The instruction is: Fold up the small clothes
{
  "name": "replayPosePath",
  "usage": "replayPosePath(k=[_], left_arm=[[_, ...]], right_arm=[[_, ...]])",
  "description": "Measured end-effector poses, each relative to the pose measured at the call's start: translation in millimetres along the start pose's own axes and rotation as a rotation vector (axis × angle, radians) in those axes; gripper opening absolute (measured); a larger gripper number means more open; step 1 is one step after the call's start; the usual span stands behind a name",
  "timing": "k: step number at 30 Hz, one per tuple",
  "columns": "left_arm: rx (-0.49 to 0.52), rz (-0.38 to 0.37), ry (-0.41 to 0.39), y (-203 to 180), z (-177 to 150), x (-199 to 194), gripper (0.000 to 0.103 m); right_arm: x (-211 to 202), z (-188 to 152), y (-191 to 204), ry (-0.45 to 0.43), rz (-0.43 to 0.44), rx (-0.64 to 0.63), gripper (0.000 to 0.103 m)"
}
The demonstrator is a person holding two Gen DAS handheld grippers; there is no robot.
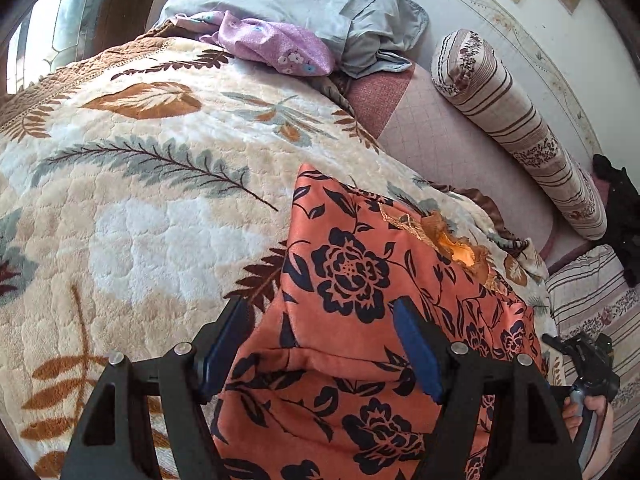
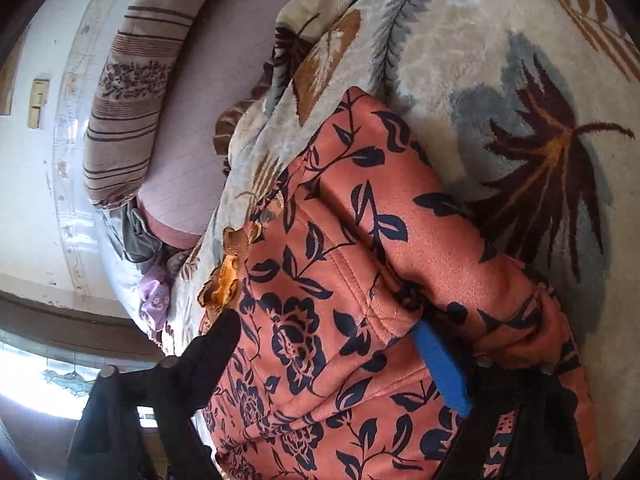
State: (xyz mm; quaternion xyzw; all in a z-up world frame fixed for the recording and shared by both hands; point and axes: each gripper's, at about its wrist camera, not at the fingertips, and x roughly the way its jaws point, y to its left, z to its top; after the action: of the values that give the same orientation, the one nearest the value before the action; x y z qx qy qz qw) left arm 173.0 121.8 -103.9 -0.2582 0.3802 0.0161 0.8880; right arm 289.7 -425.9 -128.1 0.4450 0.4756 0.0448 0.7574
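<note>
An orange garment with dark blue flowers [image 1: 344, 280] lies on the leaf-patterned plush blanket [image 1: 140, 200], its frilled neck opening [image 1: 460, 248] toward the right. My left gripper [image 1: 320, 304] stands open astride the garment's lower part, blue pads on either side and clear of the cloth. In the right wrist view the same garment [image 2: 320, 240] fills the middle, one part folded over along a seam. My right gripper [image 2: 326, 322] straddles that cloth with its jaws apart; a sleeve drapes over the blue-padded finger [image 2: 440, 364]. The black finger [image 2: 216, 340] rests near the neck frill [image 2: 228, 276].
A grey pillow [image 1: 304, 0] and a crumpled purple cloth [image 1: 272, 44] lie at the head of the bed. A striped bolster [image 1: 520, 128] lies along the wall on a pink sheet [image 1: 440, 132]. A person's hand [image 1: 580, 416] holds the other gripper at the lower right.
</note>
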Motion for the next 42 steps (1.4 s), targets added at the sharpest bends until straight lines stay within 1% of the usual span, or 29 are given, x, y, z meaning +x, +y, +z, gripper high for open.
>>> replayPosePath(k=[2, 4, 5, 9, 10, 11, 13, 14, 15, 17, 19, 21, 22, 23, 24, 25, 27, 28, 29, 30, 31, 33, 34, 35, 36, 38, 39, 41, 42], left_arm=[[-0.008, 0.000, 0.016, 1.0, -0.7, 2.3, 0.075], [-0.014, 0.016, 0.023, 3.8, -1.4, 4.3, 0.075], [-0.024, 0.022, 0.024, 6.1, -1.6, 4.4, 0.075], [-0.044, 0.047, 0.026, 12.5, -2.5, 7.1, 0.075], [-0.044, 0.050, 0.031, 12.3, -2.2, 9.0, 0.075], [-0.041, 0.051, 0.037, 11.6, -2.3, 11.1, 0.075], [-0.017, 0.071, 0.050, 9.2, -4.0, 14.8, 0.076], [-0.001, 0.090, 0.065, 8.3, -5.5, 17.4, 0.076], [0.010, 0.100, 0.075, 8.4, -6.8, 19.6, 0.076], [0.028, 0.116, 0.071, 6.8, -7.7, 21.5, 0.076], [0.063, 0.146, 0.076, 1.2, -8.3, 23.8, 0.076], [0.101, 0.169, 0.080, -3.0, -9.7, 25.5, 0.076], [0.117, 0.179, 0.082, -4.5, -10.3, 26.4, 0.076], [0.129, 0.186, 0.083, -5.3, -10.4, 26.8, 0.076], [0.136, 0.191, 0.085, -5.7, -10.5, 27.4, 0.076], [0.141, 0.193, 0.087, -5.6, -10.2, 27.9, 0.076], [0.147, 0.196, 0.094, -5.9, -9.0, 28.6, 0.076], [0.140, 0.193, 0.099, -5.2, -7.5, 27.5, 0.076], [0.127, 0.193, 0.098, -4.4, -5.2, 24.7, 0.076], [0.110, 0.198, 0.070, -3.7, -1.8, 18.1, 0.076], [0.100, 0.196, 0.019, -3.7, 1.3, 7.2, 0.076], [0.113, 0.171, -0.064, -7.8, 7.0, -11.4, 0.076], [0.120, 0.155, -0.077, -9.8, 9.1, -14.4, 0.076], [0.125, 0.142, -0.065, -11.0, 9.9, -12.1, 0.076], [0.138, 0.148, -0.027, -11.6, 9.0, -3.7, 0.076], [0.204, 0.262, 0.109, -12.8, 0.7, 28.1, 0.076], [0.216, 0.298, 0.145, -9.9, -4.6, 37.8, 0.076], [0.221, 0.313, 0.078, -13.9, -4.8, 29.3, 0.076], [0.234, 0.315, 0.071, -16.7, -4.2, 26.4, 0.076]], right_arm=[[6.2, 1.1, 9.7, 0.018, -0.102, -0.056, 0.025], [9.0, -0.2, 21.0, 0.017, -0.181, -0.123, 0.015], [3.9, -2.5, 30.1, -0.011, -0.211, -0.175, 0.008], [-32.3, -24.6, 71.6, -0.157, -0.258, -0.399, 0.008], [-32.2, -30.1, 70.3, -0.159, -0.284, -0.419, 0.009], [-23.4, -34.1, 63.4, -0.126, -0.329, -0.441, 0.012], [5.1, -33.5, 39.2, -0.002, -0.419, -0.438, 0.017], [4.1, -31.8, 29.7, -0.001, -0.374, -0.406, 0.017], [-5.6, -30.0, 27.1, -0.029, -0.333, -0.385, 0.019], [-26.6, -26.6, 29.6, -0.103, -0.352, -0.370, 0.020], [-45.9, -23.8, 42.0, -0.172, -0.360, -0.404, 0.022], [-56.7, -23.2, 60.6, -0.195, -0.331, -0.447, 0.023], [-58.1, -22.3, 70.0, -0.186, -0.280, -0.468, 0.027], [-54.0, -21.3, 79.7, -0.161, -0.226, -0.495, 0.051], [-47.6, -21.7, 89.0, -0.122, -0.174, -0.518, 0.090], [-38.3, -24.0, 95.5, -0.085, -0.119, -0.529, 0.101], [-15.5, -27.3, 96.5, -0.038, -0.061, -0.532, 0.103], [1.3, -25.6, 89.4, -0.012, -0.086, -0.523, 0.103], [20.5, -21.8, 76.0, 0.036, -0.140, -0.476, 0.101], [35.7, -16.3, 57.3, 0.097, -0.185, -0.384, 0.095], [35.7, -15.6, 50.3, 0.075, -0.164, -0.343, 0.094], [19.0, -18.1, 60.6, 0.025, -0.088, -0.378, 0.094], [12.2, -19.3, 66.8, 0.005, -0.060, -0.399, 0.095], [8.3, -18.1, 72.3, -0.017, -0.049, -0.415, 0.095], [6.9, -15.7, 75.7, -0.025, -0.038, -0.420, 0.095], [15.2, -3.5, 73.8, 0.002, 0.016, -0.390, 0.095], [22.5, 3.0, 67.8, 0.009, 0.016, -0.361, 0.095], [40.6, 18.9, 48.7, 0.033, -0.045, -0.279, 0.093], [40.8, 21.5, 43.2, 0.026, -0.014, -0.230, 0.093]])
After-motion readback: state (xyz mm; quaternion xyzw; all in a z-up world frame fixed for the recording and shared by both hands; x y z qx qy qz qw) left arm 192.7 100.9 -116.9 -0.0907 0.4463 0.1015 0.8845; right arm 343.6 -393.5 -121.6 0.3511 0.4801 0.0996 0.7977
